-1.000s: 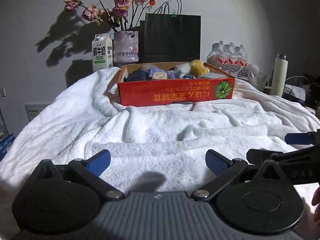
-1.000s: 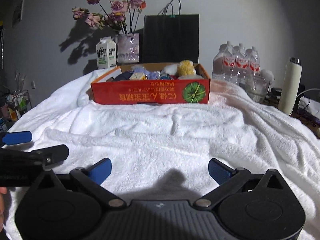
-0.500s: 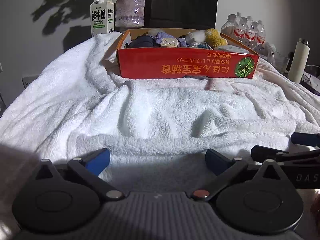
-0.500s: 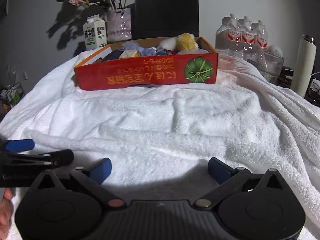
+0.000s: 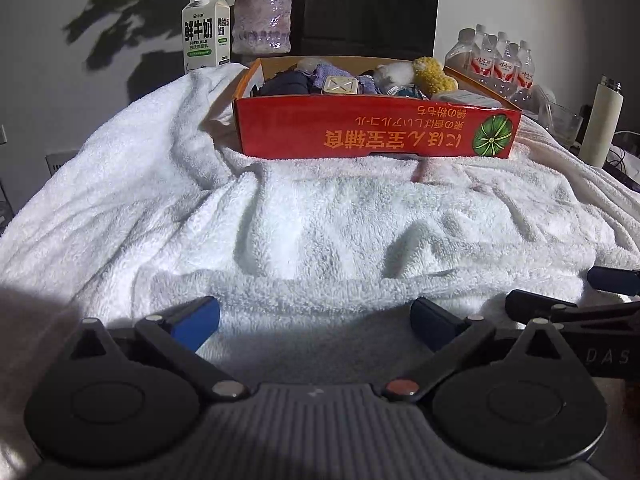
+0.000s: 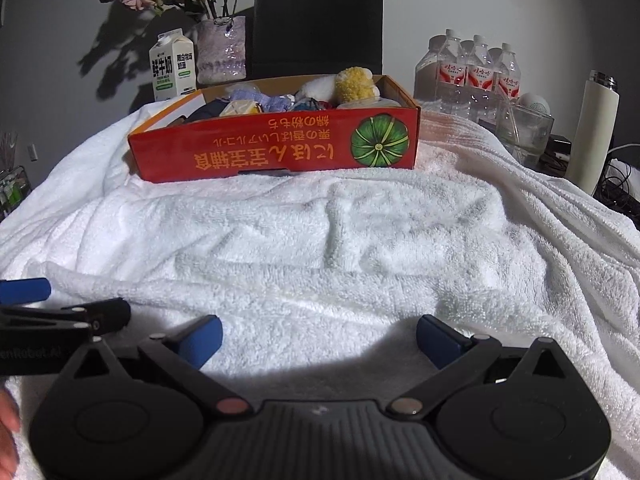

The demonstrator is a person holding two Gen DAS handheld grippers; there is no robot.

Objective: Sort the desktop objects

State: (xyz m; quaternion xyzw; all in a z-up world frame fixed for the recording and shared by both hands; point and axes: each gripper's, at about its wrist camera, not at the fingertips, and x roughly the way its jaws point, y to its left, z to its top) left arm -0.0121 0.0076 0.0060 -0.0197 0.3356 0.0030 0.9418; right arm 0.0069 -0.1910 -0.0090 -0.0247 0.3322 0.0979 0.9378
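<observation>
A red cardboard box (image 5: 376, 132) stands at the far side of a white towel (image 5: 320, 224); it also shows in the right wrist view (image 6: 276, 148). It holds several small items, among them a yellow fluffy toy (image 5: 434, 74), a dark cloth (image 5: 286, 82) and a beige square piece (image 5: 340, 86). My left gripper (image 5: 314, 322) is open and empty, low over the near towel. My right gripper (image 6: 320, 336) is open and empty beside it. Each gripper's fingers show at the edge of the other's view.
Behind the box stand a milk carton (image 5: 206, 32), a vase with flowers (image 5: 262, 20) and a black paper bag (image 5: 372, 8). Water bottles (image 6: 468, 68), a glass container (image 6: 524, 132) and a white flask (image 6: 592, 128) stand at the right.
Both grippers have moved forward toward the box and tilted down slightly; the box looks larger and nearer. Both stay open and empty.
</observation>
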